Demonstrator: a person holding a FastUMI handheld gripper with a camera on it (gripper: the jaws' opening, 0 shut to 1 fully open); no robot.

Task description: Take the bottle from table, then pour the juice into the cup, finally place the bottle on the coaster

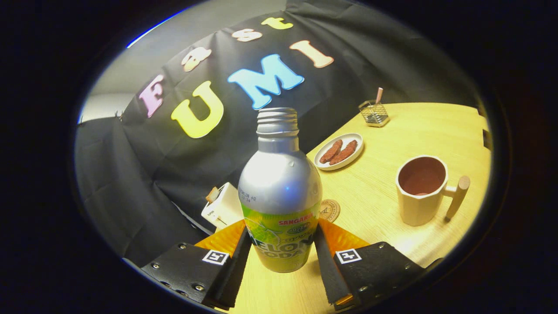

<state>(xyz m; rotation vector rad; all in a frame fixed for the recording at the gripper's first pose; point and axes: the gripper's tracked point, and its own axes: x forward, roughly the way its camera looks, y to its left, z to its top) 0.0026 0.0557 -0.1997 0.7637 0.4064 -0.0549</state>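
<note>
your claw [281, 257] is closed on the bottle [280, 192], both fingers pressing its lower label from either side. the bottle stands uncapped between them, tilted with the view, its base seeming lifted above the bench [392, 196]. the coaster [329, 210] lies just beyond it, partly hidden. the cup [422, 189] sits well apart to the right, handle pointing away from the bottle.

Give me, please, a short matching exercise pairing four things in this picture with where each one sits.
Things:
1. bottle
2. cup
3. coaster
4. plate

Places:
A. holds two sausages, far side of the table
B. beside the bottle, beyond the fingers
C. between the fingers of the tool
D. stands alone, handle turned away from the bottle

Pairs: 1-C, 2-D, 3-B, 4-A
</note>
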